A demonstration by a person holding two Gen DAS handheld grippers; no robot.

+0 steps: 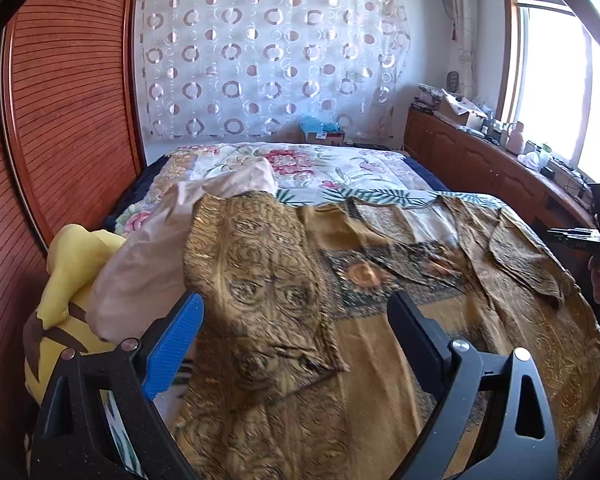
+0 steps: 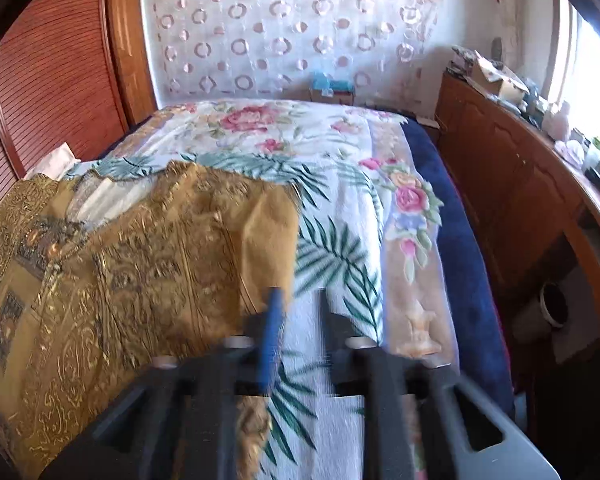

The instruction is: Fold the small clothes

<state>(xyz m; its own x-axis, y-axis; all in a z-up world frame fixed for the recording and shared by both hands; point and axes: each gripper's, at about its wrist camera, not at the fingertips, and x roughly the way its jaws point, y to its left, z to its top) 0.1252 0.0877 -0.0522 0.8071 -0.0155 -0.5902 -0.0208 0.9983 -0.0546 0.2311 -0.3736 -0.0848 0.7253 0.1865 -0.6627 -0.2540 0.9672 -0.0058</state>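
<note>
A golden-brown patterned garment lies spread on the bed, with one side flap folded in over its middle. My left gripper hovers over it, jaws wide open and empty, blue pad on the left. In the right wrist view the garment fills the left half. My right gripper stands just past the garment's right edge. Its jaws are partly open, with only the bedspread showing between them. The garment's edge lies beside its blue finger. The other gripper's black frame shows at the far right of the left wrist view.
A floral bedspread covers the bed, with a dark blue blanket edge to its right. A pink cloth and a yellow plush toy lie left of the garment. Red-brown slatted wood stands on the left, a cluttered wooden cabinet on the right.
</note>
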